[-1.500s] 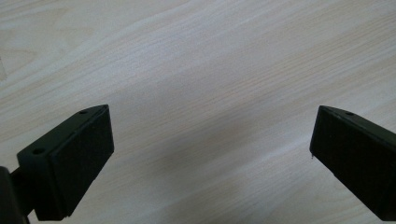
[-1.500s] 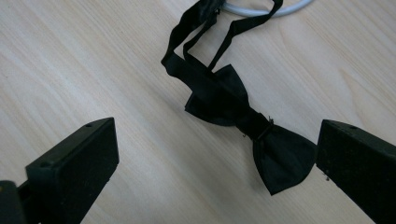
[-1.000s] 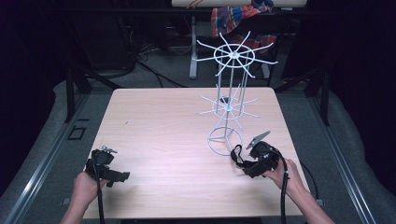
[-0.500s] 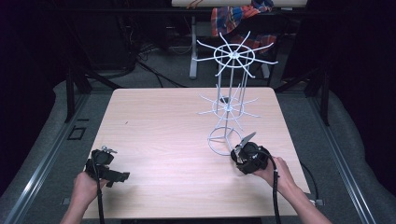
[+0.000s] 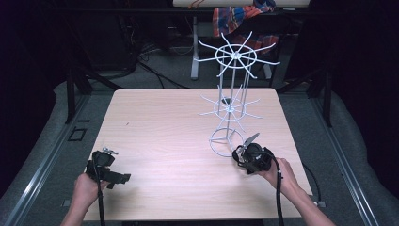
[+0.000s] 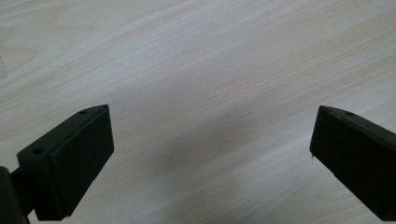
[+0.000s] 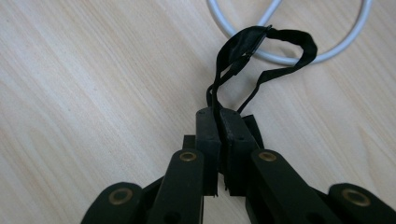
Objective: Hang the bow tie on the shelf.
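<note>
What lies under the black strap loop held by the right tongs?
Under the thin black fabric strap loop, the white wire base ring of the rack and the light wooden table show. The strap covers part of the ring, and its pinched end is hidden between the shut right tongs.

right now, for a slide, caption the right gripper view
Right gripper shut on a black strap whose loop lies over the white wire stand's base ring on the wooden table.
</note>
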`<state>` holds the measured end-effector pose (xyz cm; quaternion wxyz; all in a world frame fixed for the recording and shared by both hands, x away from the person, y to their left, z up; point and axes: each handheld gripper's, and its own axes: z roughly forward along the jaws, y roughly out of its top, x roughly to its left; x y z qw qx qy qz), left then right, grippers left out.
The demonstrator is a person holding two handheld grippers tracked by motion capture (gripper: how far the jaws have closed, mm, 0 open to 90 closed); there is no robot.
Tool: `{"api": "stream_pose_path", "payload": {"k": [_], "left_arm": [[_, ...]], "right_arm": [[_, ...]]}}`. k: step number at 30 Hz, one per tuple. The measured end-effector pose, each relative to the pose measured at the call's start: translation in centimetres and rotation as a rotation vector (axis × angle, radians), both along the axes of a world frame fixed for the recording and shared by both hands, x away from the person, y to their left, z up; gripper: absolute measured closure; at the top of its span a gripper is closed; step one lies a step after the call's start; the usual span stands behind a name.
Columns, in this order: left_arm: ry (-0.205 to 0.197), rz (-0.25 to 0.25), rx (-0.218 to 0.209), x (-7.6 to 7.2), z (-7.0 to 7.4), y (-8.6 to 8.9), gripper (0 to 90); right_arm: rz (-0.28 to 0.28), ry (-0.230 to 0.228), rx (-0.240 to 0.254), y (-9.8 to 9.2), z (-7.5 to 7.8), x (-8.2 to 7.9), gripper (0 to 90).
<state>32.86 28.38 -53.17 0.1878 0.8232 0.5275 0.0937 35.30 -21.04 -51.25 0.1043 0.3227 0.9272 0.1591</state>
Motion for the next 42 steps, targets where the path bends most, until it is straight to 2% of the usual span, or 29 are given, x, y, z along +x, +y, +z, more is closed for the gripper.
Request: {"api": "stream_pose_path", "payload": {"k": [7, 14, 16, 19, 21, 23, 31, 42], "left_arm": [[0.001, 0.001, -0.002, 0.0, 0.0, 0.0, 0.0], [0.001, 0.001, -0.002, 0.0, 0.0, 0.0, 0.0], [0.001, 0.001, -0.002, 0.0, 0.0, 0.0, 0.0], [0.002, 0.001, -0.002, 0.0, 0.0, 0.0, 0.0], [0.002, 0.001, -0.002, 0.0, 0.0, 0.0, 0.0], [0.002, 0.001, -0.002, 0.0, 0.0, 0.0, 0.0], [0.001, 0.001, -0.002, 0.0, 0.0, 0.0, 0.0], [0.001, 0.0, -0.001, 0.0, 0.0, 0.0, 0.0]], "right_arm": [[-0.018, -0.022, 0.032, -0.8, 1.1, -0.1, 88.1], [-0.046, -0.024, 0.119, -1.7, 2.2, -0.3, 88.8], [-0.049, -0.025, 0.123, -1.9, 2.4, -0.3, 88.8], [-0.072, -0.032, 0.166, -2.6, 3.1, -0.5, 88.9], [-0.072, -0.032, 0.166, -2.8, 3.2, -0.5, 88.9], [-0.081, -0.043, 0.193, -3.1, 3.5, -0.5, 88.9], [-0.102, -0.062, 0.251, -4.1, 4.9, -0.8, 89.0], [-0.129, -0.073, 0.294, -5.1, 6.2, -1.0, 89.2]]}}
